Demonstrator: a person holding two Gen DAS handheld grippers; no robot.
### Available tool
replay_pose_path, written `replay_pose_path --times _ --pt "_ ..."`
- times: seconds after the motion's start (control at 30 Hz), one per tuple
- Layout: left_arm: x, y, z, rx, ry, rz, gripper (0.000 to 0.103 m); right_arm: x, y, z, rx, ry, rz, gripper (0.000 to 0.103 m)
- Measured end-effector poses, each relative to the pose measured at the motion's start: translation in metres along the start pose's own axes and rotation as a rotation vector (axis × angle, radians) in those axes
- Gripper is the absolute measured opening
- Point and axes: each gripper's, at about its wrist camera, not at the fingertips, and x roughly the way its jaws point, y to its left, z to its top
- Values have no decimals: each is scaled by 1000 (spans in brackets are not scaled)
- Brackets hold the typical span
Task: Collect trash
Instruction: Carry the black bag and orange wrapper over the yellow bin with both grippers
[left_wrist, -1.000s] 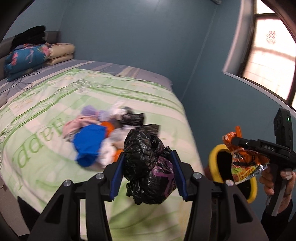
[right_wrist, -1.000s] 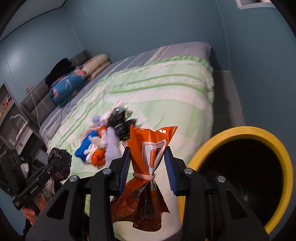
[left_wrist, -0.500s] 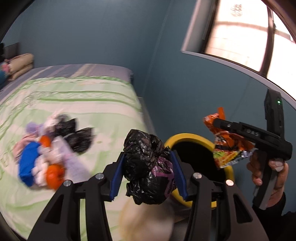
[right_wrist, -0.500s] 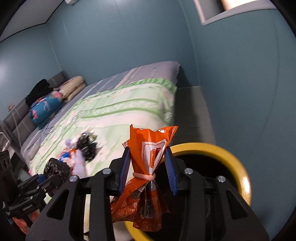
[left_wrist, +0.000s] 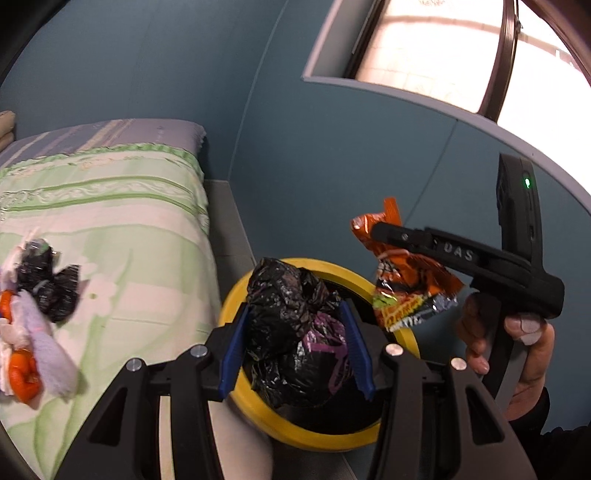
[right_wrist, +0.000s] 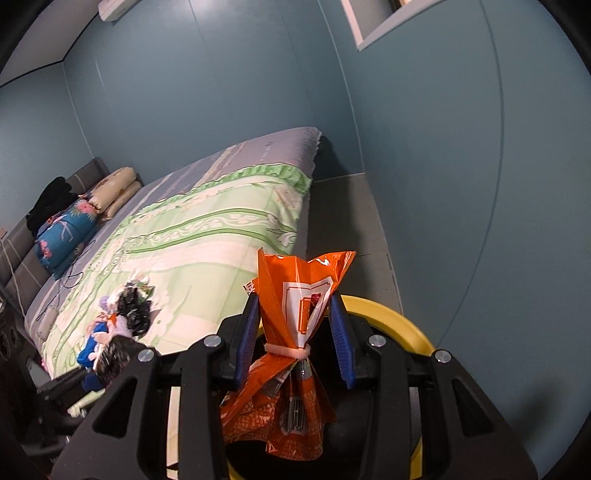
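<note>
A crumpled black plastic bag (left_wrist: 295, 325) is clamped in the left hand-held gripper (left_wrist: 297, 345) directly over the round yellow-rimmed bin (left_wrist: 236, 295) beside the bed (left_wrist: 110, 206). A knotted orange foil snack wrapper (right_wrist: 295, 332) is pinched, long axis upright, in the right hand-held gripper (right_wrist: 293, 341), also above the bin's mouth, toward its far rim. More trash (left_wrist: 33, 321) is seen lying on the bed, well apart from the bin. The gripping hand (left_wrist: 517, 354) is shown only in the left view; the pillows (right_wrist: 92, 210) only in the right.

Bin (left_wrist: 240, 306) on floor right of bed (left_wrist: 110, 206), trash pile (left_wrist: 33, 314) on bed, window (left_wrist: 443, 48) in wall behind bin.
</note>
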Motion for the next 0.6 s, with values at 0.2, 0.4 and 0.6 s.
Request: replay_pose_path --times 0.2,0.4,0.6 --pt "23 -11 -14 7 60 2 46 6 -10 -2 7 17 -30 36" --pt "41 -11 -23 -1 119 0 46 20 -18 -7 36 56 -40 37" --pt "46 -17 -29 6 138 5 46 27 -23 -10 52 81 -57 39"
